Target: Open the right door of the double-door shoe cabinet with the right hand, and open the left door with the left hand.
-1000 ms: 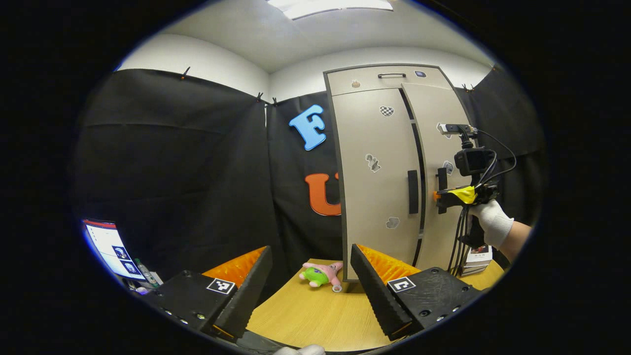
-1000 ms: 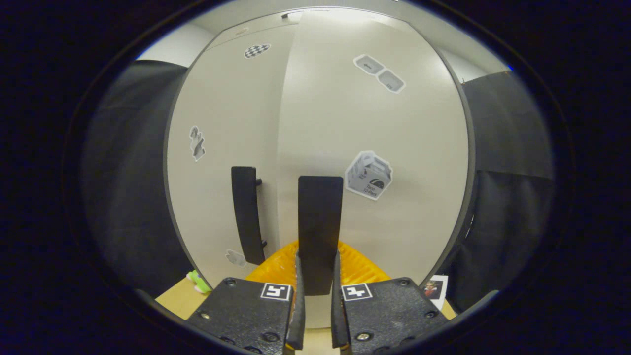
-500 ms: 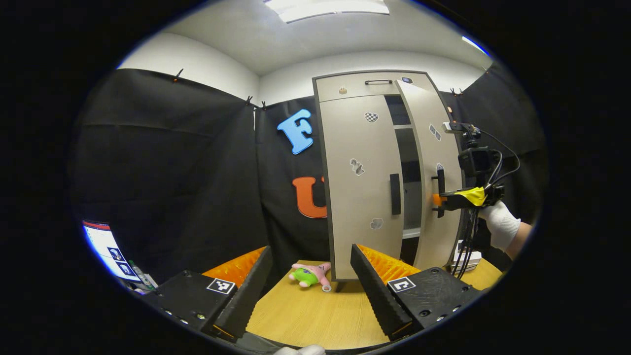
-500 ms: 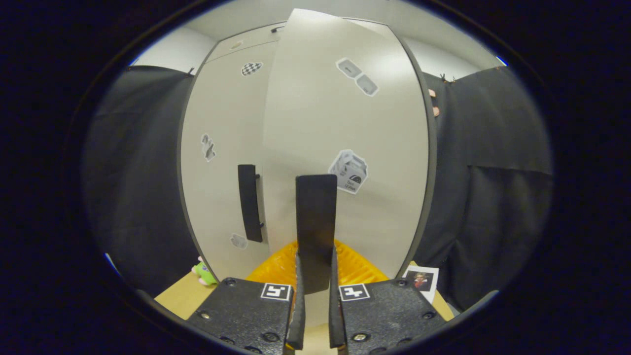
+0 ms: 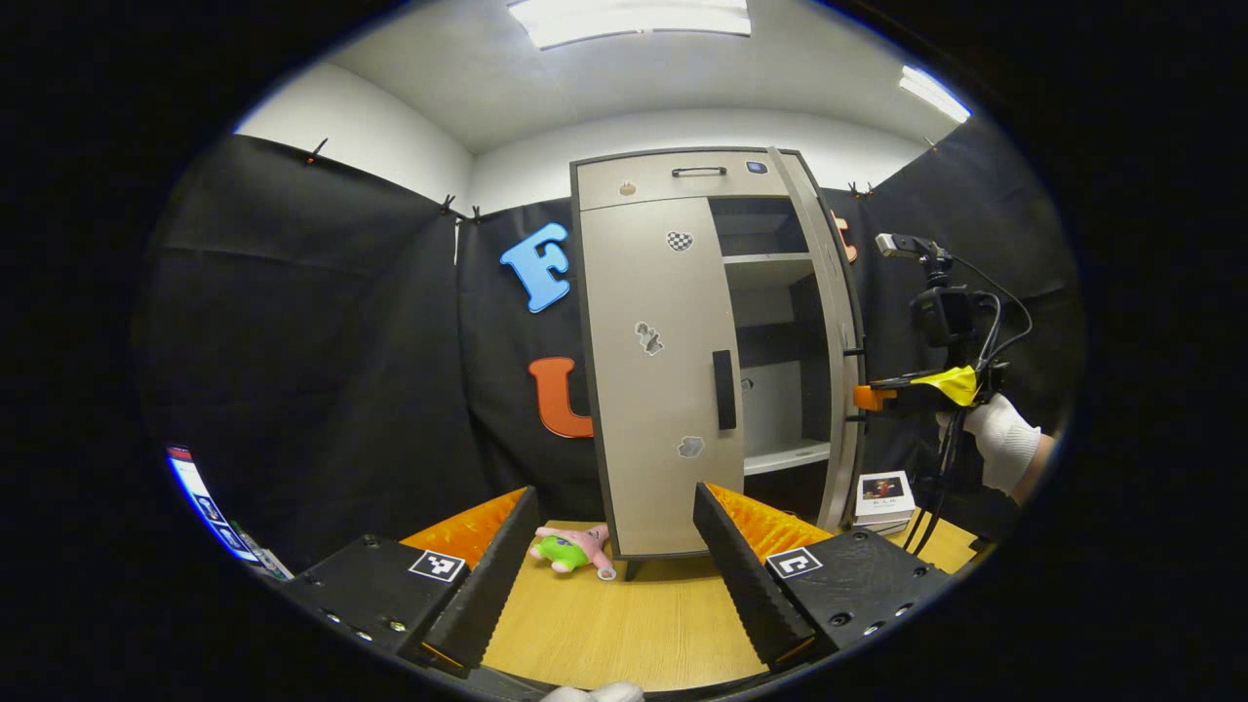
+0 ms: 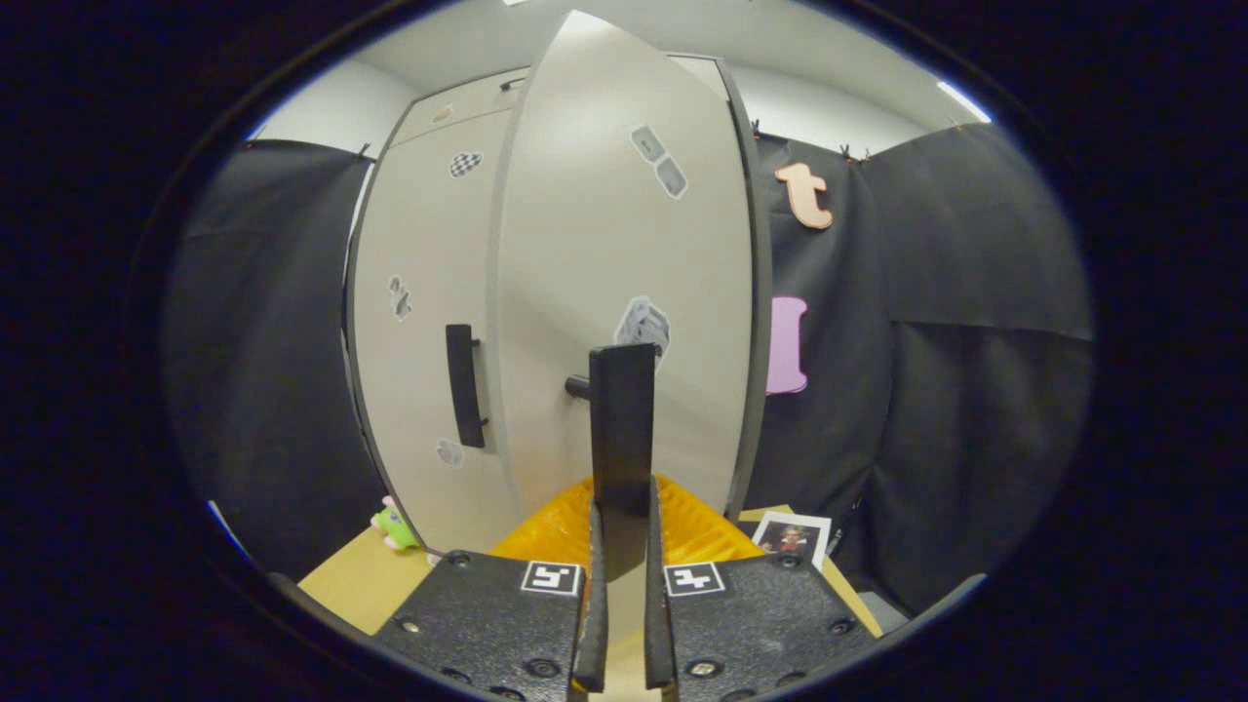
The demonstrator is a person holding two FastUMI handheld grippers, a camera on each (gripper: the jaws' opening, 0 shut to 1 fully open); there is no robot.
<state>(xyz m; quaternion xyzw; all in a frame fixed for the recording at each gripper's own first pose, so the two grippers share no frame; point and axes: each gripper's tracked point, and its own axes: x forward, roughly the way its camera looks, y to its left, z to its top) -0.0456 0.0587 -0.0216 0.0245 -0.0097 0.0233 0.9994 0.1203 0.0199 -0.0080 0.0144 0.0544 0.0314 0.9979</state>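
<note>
1. Swinging outward on its hinge, the right door [image 6: 624,253] of the shoe cabinet [image 5: 673,180] stands well open; its black handle [image 6: 621,458] sits pinched between the right gripper [image 6: 618,585] fingers.
2. Best to follow the door's arc, not pull straight, so the handle does not twist free.
3. Shut beside it, the left door [image 5: 658,380] has its handle [image 5: 723,390] untouched.
4. Fingers spread, the left gripper [image 5: 609,565] hovers over the wooden surface [image 5: 624,634] near a plush toy [image 5: 570,551].

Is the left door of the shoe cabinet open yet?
No, the left door sits flush and shut, its handle untouched, while the right door stands swung open, baring the shelves.
</note>
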